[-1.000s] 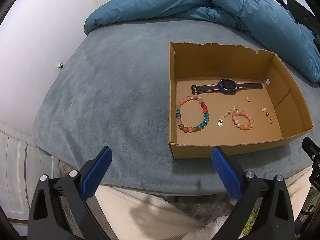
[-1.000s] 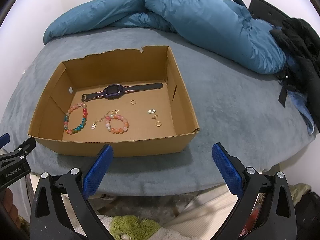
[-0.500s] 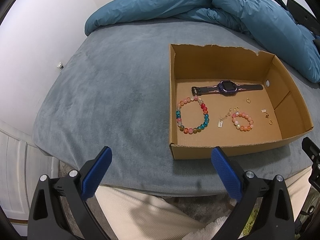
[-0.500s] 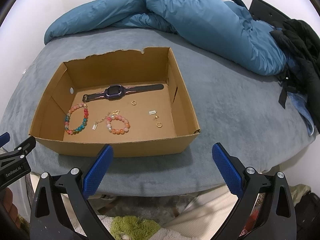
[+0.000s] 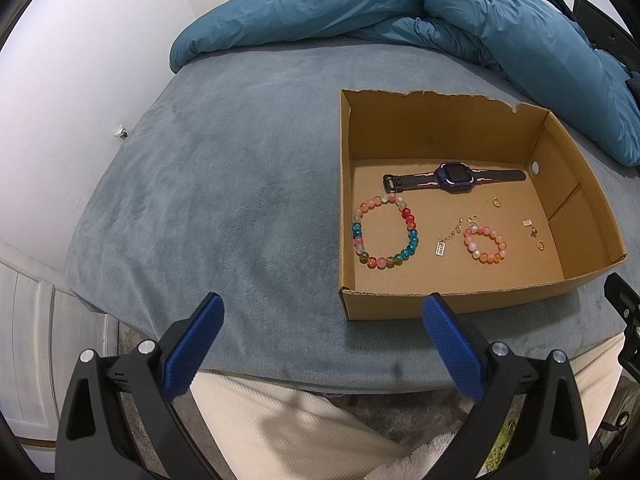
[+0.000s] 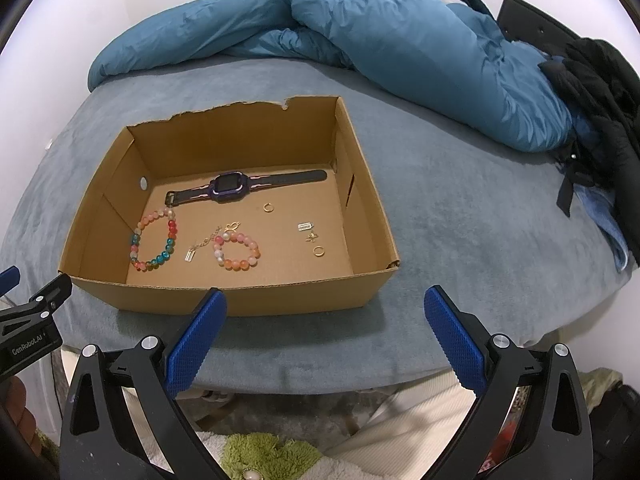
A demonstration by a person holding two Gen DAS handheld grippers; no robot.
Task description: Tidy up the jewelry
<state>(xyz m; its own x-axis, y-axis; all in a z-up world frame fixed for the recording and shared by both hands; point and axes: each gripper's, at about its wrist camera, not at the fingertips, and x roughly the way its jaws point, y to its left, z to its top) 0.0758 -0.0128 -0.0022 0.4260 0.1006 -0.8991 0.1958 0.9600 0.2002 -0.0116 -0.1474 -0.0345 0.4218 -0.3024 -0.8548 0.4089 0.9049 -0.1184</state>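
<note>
The box (image 6: 224, 300) near wall hides the front strip of its own floor in both views. Beside the right wall inside the box, three gold pieces (image 6: 311, 237) are too small to identify; likewise a small ring (image 5: 496, 202) below the watch (image 5: 454, 176). The tag on the chain (image 5: 440, 248) left of the small bracelet (image 5: 485, 243) is unreadable. Right of the box, the dark clothing (image 6: 600, 92) runs off the frame edge. The left gripper (image 6: 28, 312) is cut off at the left edge of the right wrist view.
</note>
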